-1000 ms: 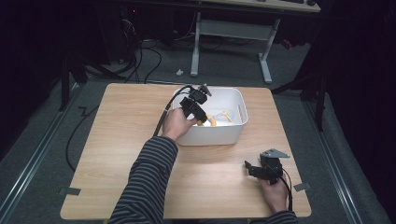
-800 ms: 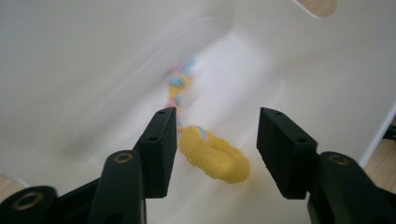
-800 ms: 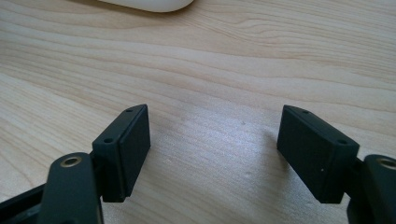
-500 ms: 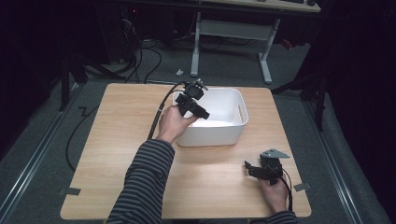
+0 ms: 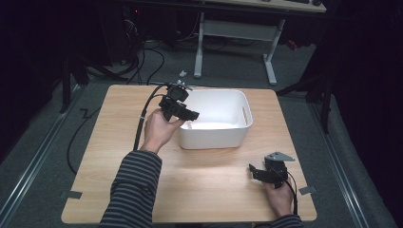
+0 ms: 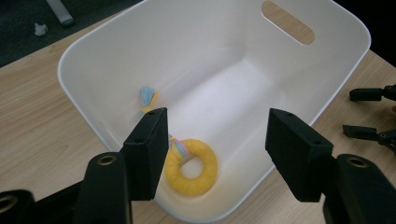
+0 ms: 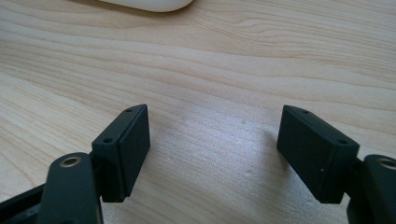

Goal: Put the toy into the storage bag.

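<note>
A white plastic bin [image 5: 237, 124] stands at the back middle of the wooden table [image 5: 119, 142]. In the left gripper view, a yellow ring toy [image 6: 205, 179] with a pastel rope tail lies on the floor of the bin [image 6: 224, 56]. My left gripper [image 5: 191, 114] hovers over the bin's left rim. Its jaws [image 6: 217, 121] have just been opening and stand apart with nothing between them, the toy lying below. My right gripper [image 5: 253, 170] rests open near the table's front right corner, and in its own view bare wood lies between the jaws [image 7: 213, 112].
The bin has a handle slot [image 6: 287, 28] in its far wall. The right gripper's black jaws [image 6: 371, 114] show beyond the bin. A white desk frame [image 5: 268, 57] and cables [image 5: 142, 52] stand on the floor behind the table.
My left gripper has drawn back from inside the bin to its left rim and risen. The toy stays in the bin. The right gripper has not moved.
</note>
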`<state>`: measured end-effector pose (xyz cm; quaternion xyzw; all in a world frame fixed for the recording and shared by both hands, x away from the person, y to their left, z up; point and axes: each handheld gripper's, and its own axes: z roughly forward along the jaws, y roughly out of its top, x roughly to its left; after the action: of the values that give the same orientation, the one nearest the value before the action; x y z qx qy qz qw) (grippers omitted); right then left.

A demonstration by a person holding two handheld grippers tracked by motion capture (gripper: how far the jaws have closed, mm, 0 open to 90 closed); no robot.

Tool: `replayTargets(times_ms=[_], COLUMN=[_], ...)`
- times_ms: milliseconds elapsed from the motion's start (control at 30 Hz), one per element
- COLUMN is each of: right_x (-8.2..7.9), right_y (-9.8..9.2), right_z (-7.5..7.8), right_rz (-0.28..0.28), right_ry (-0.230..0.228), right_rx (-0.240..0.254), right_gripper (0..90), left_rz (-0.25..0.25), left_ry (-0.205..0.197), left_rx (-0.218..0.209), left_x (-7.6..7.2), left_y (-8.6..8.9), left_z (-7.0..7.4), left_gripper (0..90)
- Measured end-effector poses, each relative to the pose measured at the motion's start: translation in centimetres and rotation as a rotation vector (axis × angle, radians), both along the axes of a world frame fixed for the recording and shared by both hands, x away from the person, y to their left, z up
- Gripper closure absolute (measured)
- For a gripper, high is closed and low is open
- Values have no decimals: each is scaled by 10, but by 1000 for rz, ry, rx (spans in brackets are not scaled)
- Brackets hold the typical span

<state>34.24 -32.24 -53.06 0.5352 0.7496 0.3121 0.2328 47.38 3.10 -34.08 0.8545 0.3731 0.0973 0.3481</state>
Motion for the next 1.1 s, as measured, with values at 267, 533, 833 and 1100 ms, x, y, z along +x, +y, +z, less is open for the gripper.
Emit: replayTargets(times_ms=[267,533,833,1100], right_x=[0,-1,-1,-1], right_y=[0,0,0,0], right_z=[0,0,0,0], right_rz=[0,-3,-3,-2], right_ry=[-2,-2,0,0], right_rx=[-2,-1,0,0], right_gripper=[257,257,257,257], left_rz=[7,24,41,67], left_ry=[-47,-91,-125,-133], left_rx=[-39,-23,-48,-57], left_x=[-13,-30,-43,-49], left_y=[23,43,62,78], left_z=[11,13,19,20], left_gripper=[406,399,397,396])
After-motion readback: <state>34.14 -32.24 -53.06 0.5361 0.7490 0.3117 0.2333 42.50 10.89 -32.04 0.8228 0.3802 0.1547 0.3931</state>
